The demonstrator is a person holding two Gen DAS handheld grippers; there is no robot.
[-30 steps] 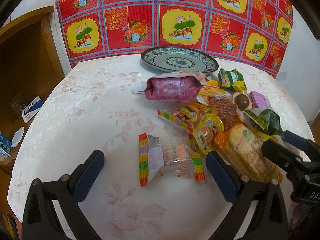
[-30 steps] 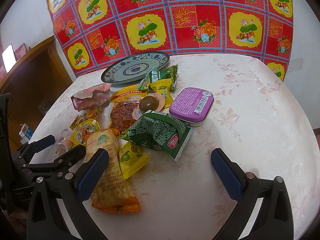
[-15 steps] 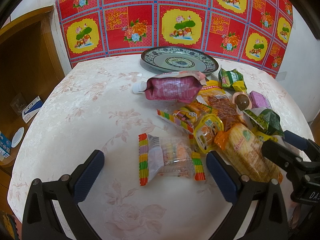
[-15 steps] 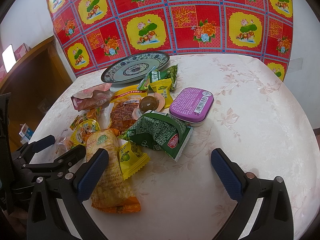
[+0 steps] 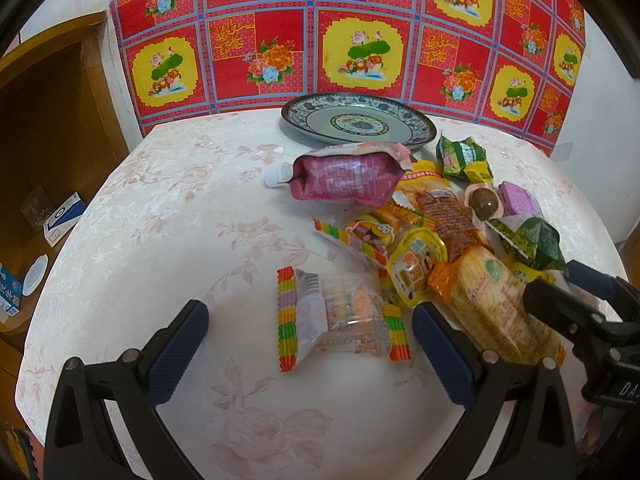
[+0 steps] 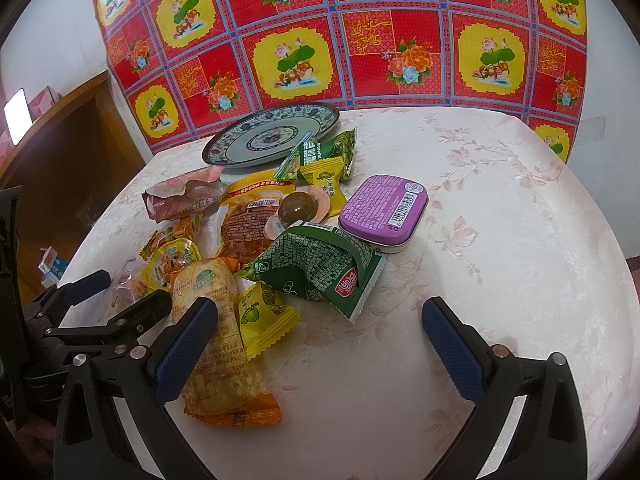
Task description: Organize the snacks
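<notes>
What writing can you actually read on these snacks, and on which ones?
"XIANG": green packet beside the plate.
"DA", cut off: right claw.
Purple tin: barcode digits too small to trust.
Other wrappers: print too blurred.

Snacks lie heaped toward the table's [image 5: 160, 208] right side: a pink spouted pouch [image 5: 344, 178], a purple tin [image 6: 383, 210], a crumpled green packet [image 6: 324, 268], an orange-ended cracker pack [image 6: 218, 340]. A rainbow-edged clear packet [image 5: 340, 316] lies apart, nearer the front edge.
</notes>
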